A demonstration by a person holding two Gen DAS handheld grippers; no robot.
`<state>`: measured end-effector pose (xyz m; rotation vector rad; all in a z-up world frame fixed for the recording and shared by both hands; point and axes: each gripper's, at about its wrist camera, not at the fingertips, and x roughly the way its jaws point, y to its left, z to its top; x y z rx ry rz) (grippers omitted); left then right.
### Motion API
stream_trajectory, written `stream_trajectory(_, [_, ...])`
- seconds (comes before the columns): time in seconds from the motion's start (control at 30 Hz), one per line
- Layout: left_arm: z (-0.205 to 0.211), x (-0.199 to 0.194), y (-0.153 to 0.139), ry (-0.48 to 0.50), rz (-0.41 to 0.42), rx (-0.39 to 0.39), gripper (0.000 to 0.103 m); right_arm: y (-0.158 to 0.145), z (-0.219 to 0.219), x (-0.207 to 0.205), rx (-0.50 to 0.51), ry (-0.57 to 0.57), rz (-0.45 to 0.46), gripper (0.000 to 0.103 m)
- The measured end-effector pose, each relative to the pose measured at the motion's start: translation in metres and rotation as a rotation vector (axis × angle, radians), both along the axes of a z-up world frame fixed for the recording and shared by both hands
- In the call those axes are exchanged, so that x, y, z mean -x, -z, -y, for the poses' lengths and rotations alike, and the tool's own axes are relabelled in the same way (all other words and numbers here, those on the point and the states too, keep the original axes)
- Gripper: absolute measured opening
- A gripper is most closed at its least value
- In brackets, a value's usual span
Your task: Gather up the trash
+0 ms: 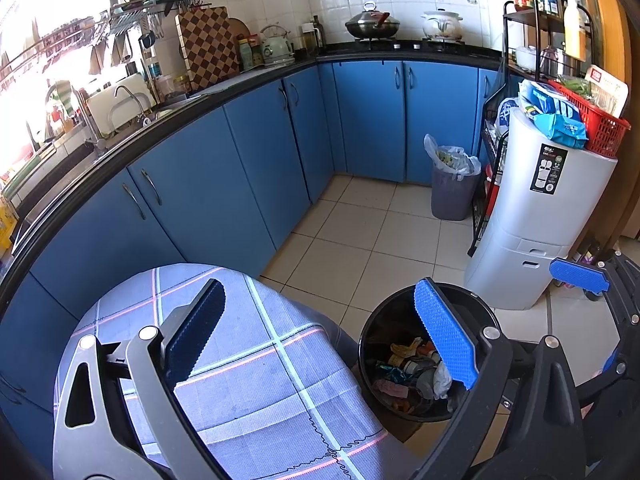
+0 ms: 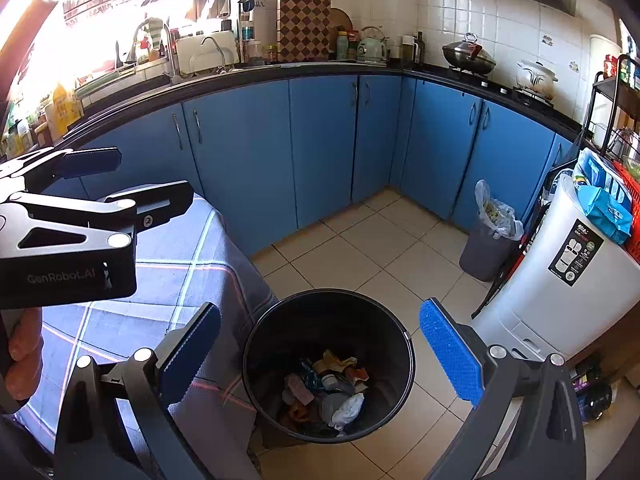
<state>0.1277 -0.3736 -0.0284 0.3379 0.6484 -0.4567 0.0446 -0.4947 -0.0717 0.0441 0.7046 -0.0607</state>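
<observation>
A black round trash bin [image 2: 256,344] stands on the tiled floor beside a table with a grey checked cloth [image 2: 172,264]. Several pieces of crumpled trash [image 2: 332,392] lie in its bottom. It also shows in the left wrist view [image 1: 368,344] with the trash [image 1: 412,376] inside. My right gripper [image 2: 320,356] is open and empty, held above the bin's mouth. My left gripper [image 1: 320,340] is open and empty, over the cloth's edge [image 1: 248,360] and the bin. The left gripper also shows in the right wrist view [image 2: 132,176] at the left, jaws apart.
Blue cabinets [image 2: 320,140] run along the back under a black counter. A grey bin with a plastic bag [image 2: 488,240] stands in the corner. A white appliance [image 2: 560,288] with a red basket stands at the right, next to a black rack [image 1: 492,184].
</observation>
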Motion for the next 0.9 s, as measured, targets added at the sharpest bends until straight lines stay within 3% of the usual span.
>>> stream_trajectory(0.2, [-0.001,-0.002,0.001,0.002,-0.008,-0.001,0.099,0.000,0.000,-0.001,0.001,0.000,-0.001,0.097])
stream_trajectory(0.9, [0.003,-0.010,0.011,0.007,-0.099,-0.025,0.100,0.001,0.002,0.000,0.002,0.000,-0.002,0.097])
